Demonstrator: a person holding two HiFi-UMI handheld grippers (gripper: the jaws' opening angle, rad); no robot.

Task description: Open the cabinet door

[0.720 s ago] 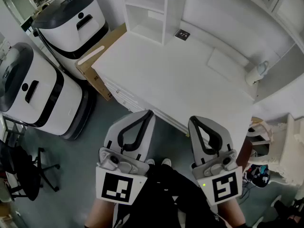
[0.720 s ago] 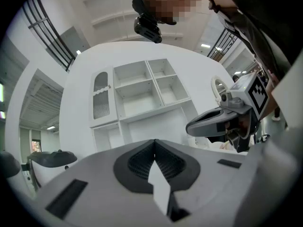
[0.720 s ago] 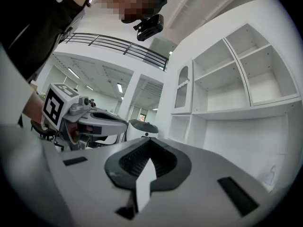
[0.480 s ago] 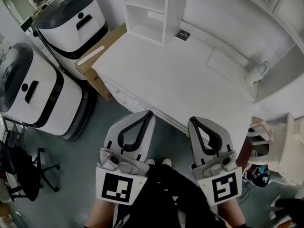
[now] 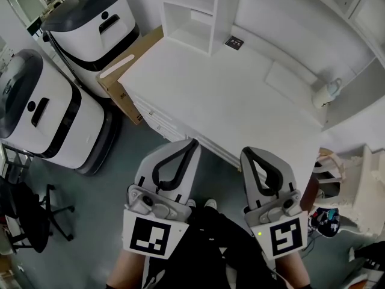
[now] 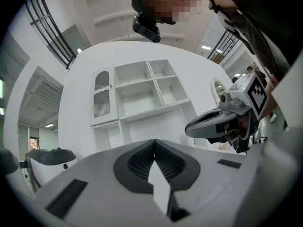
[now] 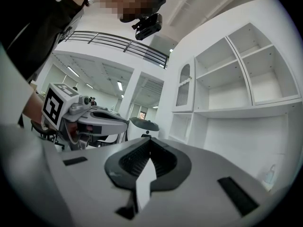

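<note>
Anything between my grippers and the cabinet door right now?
Only the white desk: both the left gripper and right gripper are at its front edge, and the arched slatted door sits in the shelf unit behind it. Nothing on the desk appears to block the reach.

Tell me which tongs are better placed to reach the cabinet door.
Left, probably: the cabinet door sits at the shelf unit's left end, on the left tongs' side; right tongs are farther across.

White shelf cabinet point(image 5: 192, 11) on back of white desk top point(image 5: 228, 95), brown cardboard box point(image 5: 120, 83) left, small white bottle point(image 5: 328, 92) right.
</note>
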